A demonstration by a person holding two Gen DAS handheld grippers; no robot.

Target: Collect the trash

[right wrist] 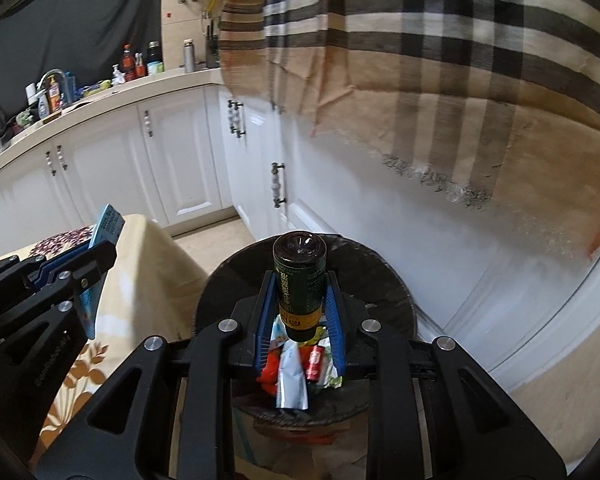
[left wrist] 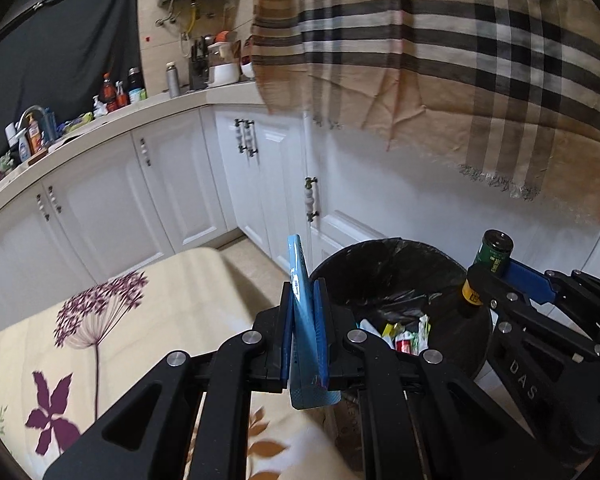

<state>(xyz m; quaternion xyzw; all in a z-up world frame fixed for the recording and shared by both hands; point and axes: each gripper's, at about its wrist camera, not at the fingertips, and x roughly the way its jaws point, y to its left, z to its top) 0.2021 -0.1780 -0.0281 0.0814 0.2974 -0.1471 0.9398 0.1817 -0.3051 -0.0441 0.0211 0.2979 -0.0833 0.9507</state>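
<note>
- Clamped between your left gripper (left wrist: 305, 320) pads is a flat blue packet (left wrist: 302, 312), standing on edge with its top end poking up past the fingertips and its lower end hanging below the jaws.
- Your right gripper (right wrist: 300, 304) is closed on a dark green bottle (right wrist: 300, 280); the blue pads press its sides low on the body, near the yellow band, and the rest of the bottle juts out past the fingertips.
- Both pieces of trash are off the table and in the air, so you are in the carry-to-bin step, as I judge it.
- From the right wrist view the bottle hangs directly over the mouth of the black-lined trash bin (right wrist: 396, 280), with wrappers (right wrist: 296, 368) already lying inside.
- From the left wrist view the packet sits just beside the bin's near rim, over the edge of the floral tablecloth (left wrist: 100, 320) rather than over the opening.
- Next move, probably: bring your left hand across until the packet clears the rim, then open each pair of fingers.
- Beyond the bin stand white cabinet doors (left wrist: 180, 184), and a plaid cloth (left wrist: 460, 60) hangs above.
</note>
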